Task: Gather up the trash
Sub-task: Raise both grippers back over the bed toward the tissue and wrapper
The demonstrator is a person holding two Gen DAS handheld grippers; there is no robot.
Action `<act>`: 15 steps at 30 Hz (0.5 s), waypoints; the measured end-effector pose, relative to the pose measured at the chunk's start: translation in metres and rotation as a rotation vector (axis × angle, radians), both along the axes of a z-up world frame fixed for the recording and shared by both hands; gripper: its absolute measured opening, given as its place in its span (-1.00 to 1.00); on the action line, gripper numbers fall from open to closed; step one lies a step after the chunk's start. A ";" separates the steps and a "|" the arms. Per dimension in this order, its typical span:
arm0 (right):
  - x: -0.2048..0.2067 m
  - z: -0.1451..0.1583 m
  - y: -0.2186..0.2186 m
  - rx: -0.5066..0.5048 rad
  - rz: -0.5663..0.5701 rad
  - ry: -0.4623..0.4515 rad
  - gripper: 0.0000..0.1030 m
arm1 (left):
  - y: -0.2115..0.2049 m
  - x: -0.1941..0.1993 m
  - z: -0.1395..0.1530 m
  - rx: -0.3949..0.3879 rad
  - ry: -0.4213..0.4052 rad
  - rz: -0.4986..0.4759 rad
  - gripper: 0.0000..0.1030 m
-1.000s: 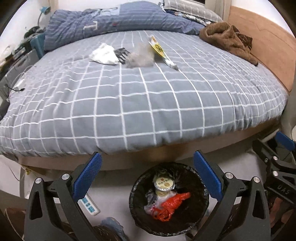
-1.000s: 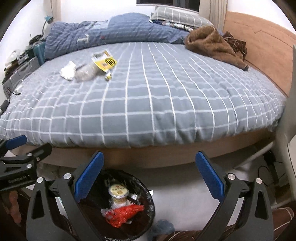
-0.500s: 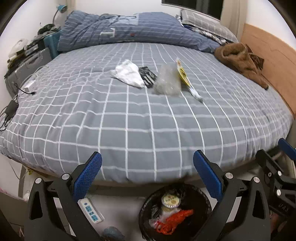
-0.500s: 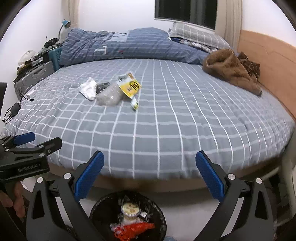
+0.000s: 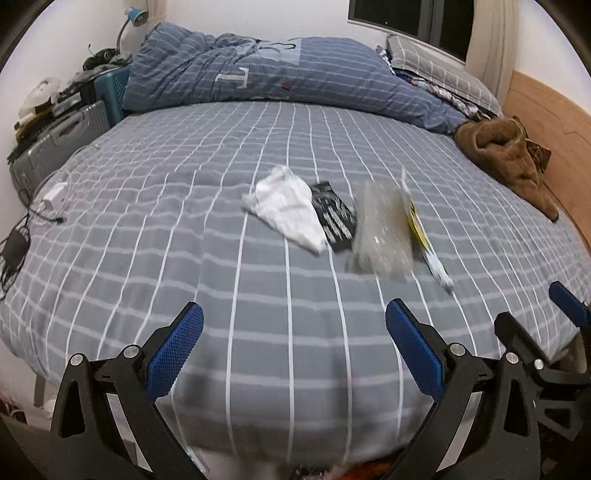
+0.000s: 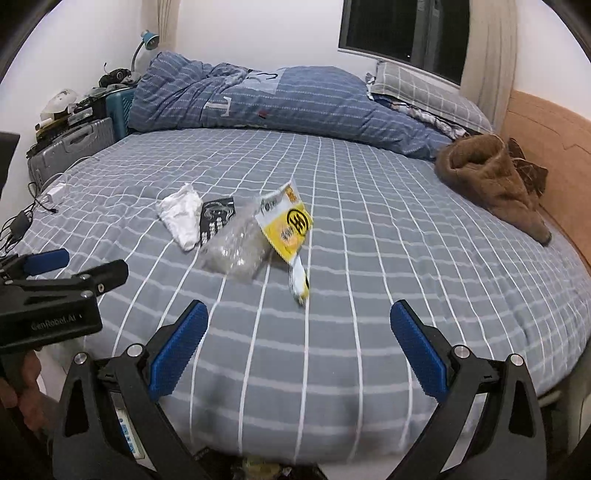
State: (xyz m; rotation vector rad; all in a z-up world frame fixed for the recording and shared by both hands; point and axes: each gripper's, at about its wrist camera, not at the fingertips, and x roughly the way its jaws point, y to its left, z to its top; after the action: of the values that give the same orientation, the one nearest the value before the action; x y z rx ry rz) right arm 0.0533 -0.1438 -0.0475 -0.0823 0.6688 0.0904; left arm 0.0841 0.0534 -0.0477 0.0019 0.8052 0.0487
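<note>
The bed (image 5: 258,295) fills nearly everything I can see from both wrist cameras, covered in a grey sheet with a white grid. Along its far side lies a rumpled blue striped duvet (image 6: 280,99), with a grey checked pillow (image 6: 424,92) at its right end under the dark window (image 6: 413,29). A brown fleece garment (image 6: 491,181) is heaped near the wooden headboard (image 6: 546,147) on the right. Off the left edge of the bed I see a grey suitcase (image 6: 70,147) and a blue desk lamp (image 6: 147,38) behind it.

My left gripper (image 5: 293,350) hangs over the near edge of the mattress with its blue pads spread wide and nothing between them. My right gripper (image 6: 299,350) is just the same, spread wide and empty above the sheet. In the right wrist view the left gripper's black body shows at the left edge, with part of a hand (image 6: 22,398) under it.

The trash sits in a cluster around the middle of the bed, well ahead of both grippers. The clear plastic bag (image 6: 236,243) is crumpled and blurred, lying against the yellow snack wrapper (image 6: 288,221), whose torn end trails toward me. Left of the bag is a black printed packet (image 6: 216,218), partly tucked under a crumpled white tissue (image 6: 181,214). In the left wrist view the tissue lies furthest left and the yellow wrapper shows edge-on at the right.
</note>
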 end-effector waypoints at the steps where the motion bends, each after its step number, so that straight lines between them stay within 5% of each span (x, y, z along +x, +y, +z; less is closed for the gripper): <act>1: 0.011 -0.001 0.002 0.003 0.004 0.004 0.85 | 0.001 0.008 0.000 0.002 0.001 0.002 0.88; 15: 0.140 -0.030 0.027 0.030 0.021 0.078 0.85 | 0.014 0.127 -0.025 0.057 0.053 0.008 0.86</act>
State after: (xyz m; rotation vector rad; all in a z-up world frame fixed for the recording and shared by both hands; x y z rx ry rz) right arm 0.1931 -0.1171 -0.0776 -0.0566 0.7440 0.1243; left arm 0.2107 0.0672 -0.0726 0.0544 0.8563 0.0798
